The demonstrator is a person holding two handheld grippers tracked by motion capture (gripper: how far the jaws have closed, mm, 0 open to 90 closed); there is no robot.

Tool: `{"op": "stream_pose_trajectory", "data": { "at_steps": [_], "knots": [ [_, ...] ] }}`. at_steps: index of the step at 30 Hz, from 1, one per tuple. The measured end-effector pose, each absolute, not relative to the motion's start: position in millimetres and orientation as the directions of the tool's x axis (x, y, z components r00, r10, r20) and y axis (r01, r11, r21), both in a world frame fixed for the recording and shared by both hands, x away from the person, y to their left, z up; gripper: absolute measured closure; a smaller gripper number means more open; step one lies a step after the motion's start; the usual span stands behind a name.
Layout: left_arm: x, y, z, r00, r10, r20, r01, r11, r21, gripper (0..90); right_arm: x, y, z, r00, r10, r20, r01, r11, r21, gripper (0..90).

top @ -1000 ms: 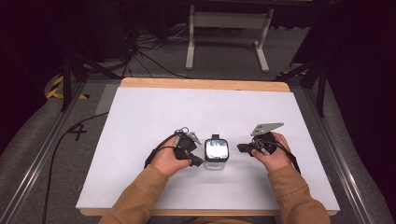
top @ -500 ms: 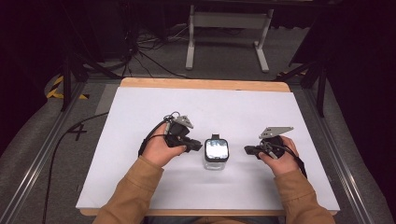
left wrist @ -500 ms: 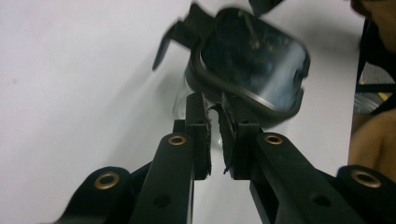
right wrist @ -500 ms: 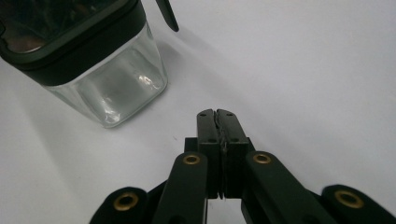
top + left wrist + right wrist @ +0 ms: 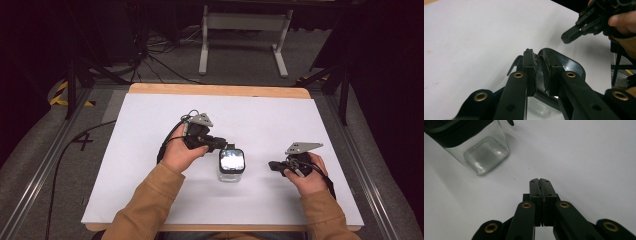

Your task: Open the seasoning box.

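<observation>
A square clear glass jar [image 5: 231, 172] with a black-rimmed lid [image 5: 232, 159] stands upright at the middle of the white table. My left gripper [image 5: 223, 145] hovers just above the lid's upper-left edge, jaws together with nothing held. From the left gripper view, the lid [image 5: 572, 66] lies right behind the left gripper [image 5: 537, 53]. My right gripper [image 5: 271, 165] is to the right of the jar, a short gap away, pointing at it and shut on nothing. The right gripper view has the right gripper [image 5: 540, 180] over bare table, with the jar [image 5: 480, 152] at upper left.
The white sheet [image 5: 150, 130] covers a wooden table whose far edge [image 5: 220, 90] shows. A metal stand [image 5: 245, 22] and cables [image 5: 150, 45] lie on the floor beyond. The other hand's gripper [image 5: 576, 32] appears at upper right in the left gripper view.
My left gripper lifted off the jar's left side and now sits higher, at the lid's upper-left edge. The right hand has drawn back to the right, away from the jar.
</observation>
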State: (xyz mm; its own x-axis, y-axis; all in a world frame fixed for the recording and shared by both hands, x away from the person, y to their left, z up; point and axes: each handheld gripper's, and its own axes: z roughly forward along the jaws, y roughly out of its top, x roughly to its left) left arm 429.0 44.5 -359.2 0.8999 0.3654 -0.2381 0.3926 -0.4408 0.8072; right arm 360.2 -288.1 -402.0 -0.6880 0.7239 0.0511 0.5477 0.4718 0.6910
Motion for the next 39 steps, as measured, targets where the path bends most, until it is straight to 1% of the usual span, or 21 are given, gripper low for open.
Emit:
{"op": "stream_pose_trajectory", "data": {
  "at_steps": [2,4,9,14,19,23,30,39],
  "knots": [
    [433.8,40.0,-365.2,0.906,0.337,-0.256,0.390,-0.428,0.816,80.5,357.6,-289.1,-403.4,-0.681,0.729,0.060,0.558,0.465,0.688,90.0],
    [437.2,37.3,-369.9,0.905,0.335,-0.263,0.393,-0.419,0.819,80.1,355.5,-289.6,-404.3,-0.680,0.731,0.061,0.560,0.463,0.687,90.0],
    [442.7,31.0,-374.7,0.900,0.349,-0.262,0.394,-0.392,0.831,82.3,353.5,-289.9,-405.2,-0.685,0.727,0.052,0.553,0.471,0.688,90.0],
    [449.7,26.1,-383.5,0.888,0.356,-0.290,0.424,-0.395,0.815,83.8,351.3,-292.3,-407.6,-0.676,0.734,0.060,0.563,0.463,0.685,89.9],
    [449.9,24.0,-384.6,0.885,0.351,-0.306,0.435,-0.386,0.814,84.8,350.6,-294.1,-408.2,-0.671,0.739,0.058,0.565,0.459,0.685,89.9],
    [448.7,24.1,-383.5,0.883,0.366,-0.294,0.429,-0.377,0.821,87.0,350.6,-291.1,-409.0,-0.678,0.733,0.061,0.565,0.465,0.681,89.9],
    [449.4,24.9,-384.3,0.878,0.365,-0.311,0.444,-0.372,0.815,87.8,350.6,-288.5,-408.8,-0.686,0.725,0.061,0.558,0.470,0.684,89.9],
    [447.9,24.2,-383.4,0.876,0.374,-0.305,0.445,-0.378,0.812,89.2,348.0,-280.9,-406.2,-0.703,0.709,0.061,0.543,0.479,0.690,89.8]
  ]
}}
